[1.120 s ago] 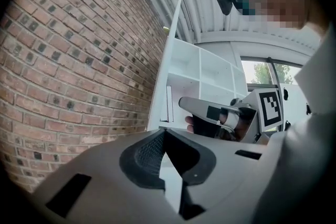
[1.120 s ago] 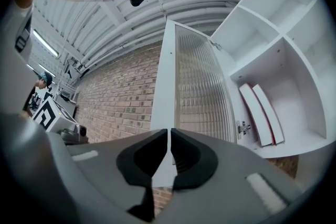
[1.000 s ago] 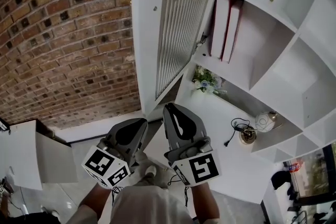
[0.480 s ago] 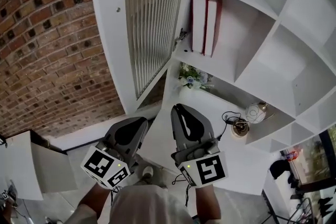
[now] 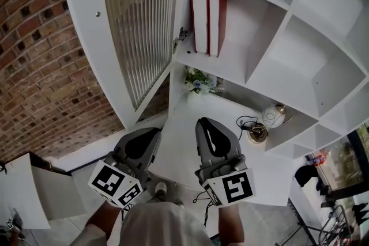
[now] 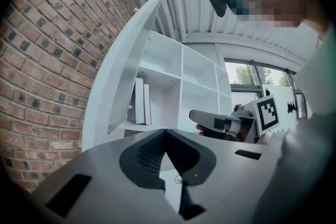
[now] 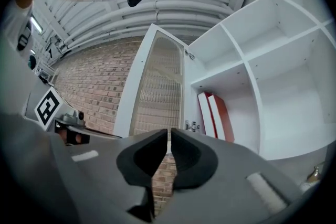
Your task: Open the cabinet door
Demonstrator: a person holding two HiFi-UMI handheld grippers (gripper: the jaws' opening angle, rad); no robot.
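Cabinet door (image 5: 138, 26) is open: white frame with a ribbed glass panel, swung out from the left edge of the shelf unit (image 5: 271, 66), so it stands edge-on to the shelves in front of the brick wall (image 5: 34, 66). A hinge (image 5: 181, 37) shows at the door's inner edge, where it meets the shelf. The left gripper view shows the same door (image 6: 131, 76) angled well out from the unit.

Left hand-held gripper (image 5: 151, 136): narrow, jaw tips meet, nothing between them (image 6: 166, 132). It sits low in the head view, apart from the door.

Right hand-held gripper (image 5: 204, 124): narrow too, only a thin slit between the pads, nothing in it (image 7: 169, 134). It sits beside the left one and points towards the shelves. No contact with the door (image 7: 157, 86) or the unit.

Both sit side by side, marker cubes nearest the head camera.

Shelf contents:
- two red-and-white books (image 5: 206, 17) upright at the left end of the compartment just behind the hinge
- small bunch of flowers (image 5: 200, 80) at the left end of the shelf below
- round pale ornament (image 5: 272, 115) further right on that same shelf, with a black cable (image 5: 247, 122) just beside it
- other visible compartments hold nothing I can make out
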